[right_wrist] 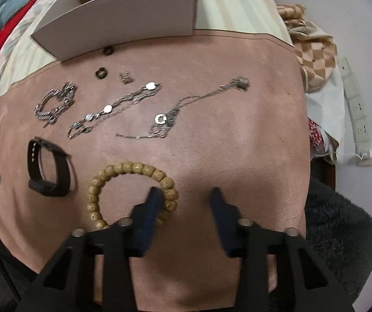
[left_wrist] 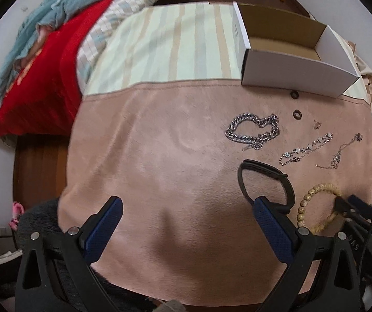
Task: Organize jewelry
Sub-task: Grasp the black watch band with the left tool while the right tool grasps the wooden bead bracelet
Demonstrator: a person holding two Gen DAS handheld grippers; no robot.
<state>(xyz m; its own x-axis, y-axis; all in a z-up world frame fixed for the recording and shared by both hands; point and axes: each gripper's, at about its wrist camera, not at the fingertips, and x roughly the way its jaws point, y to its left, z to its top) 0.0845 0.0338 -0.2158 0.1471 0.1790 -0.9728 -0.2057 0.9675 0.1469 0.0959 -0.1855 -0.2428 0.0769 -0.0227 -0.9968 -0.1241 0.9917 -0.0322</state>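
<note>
The wooden bead bracelet point(right_wrist: 131, 189) lies flat on the pink cloth point(right_wrist: 212, 135), a ring of tan, pitted beads. The right gripper point(right_wrist: 184, 197) is spread over it, one blue finger point(right_wrist: 152, 202) inside the loop and the other outside, so the beads on the near right side sit between them; whether the pads touch the beads cannot be told. The left wrist view shows the same bracelet point(left_wrist: 318, 202) at its right edge with the right gripper's tips point(left_wrist: 347, 205) at it.

Only the right wrist view resolves the thin pendant necklace point(right_wrist: 186, 106) with its disc charm, and the disc-link bracelet point(right_wrist: 118, 109). Only the left wrist view looks into the white cardboard box point(left_wrist: 297, 75), open-topped with a brown inside.

The left gripper point(left_wrist: 186, 205) hangs wide apart, gripping nothing, its right finger overlapping the black watch band point(left_wrist: 266, 182). Farther back lie a chunky silver chain point(left_wrist: 253, 130) and two dark rings point(left_wrist: 297, 115).
</note>
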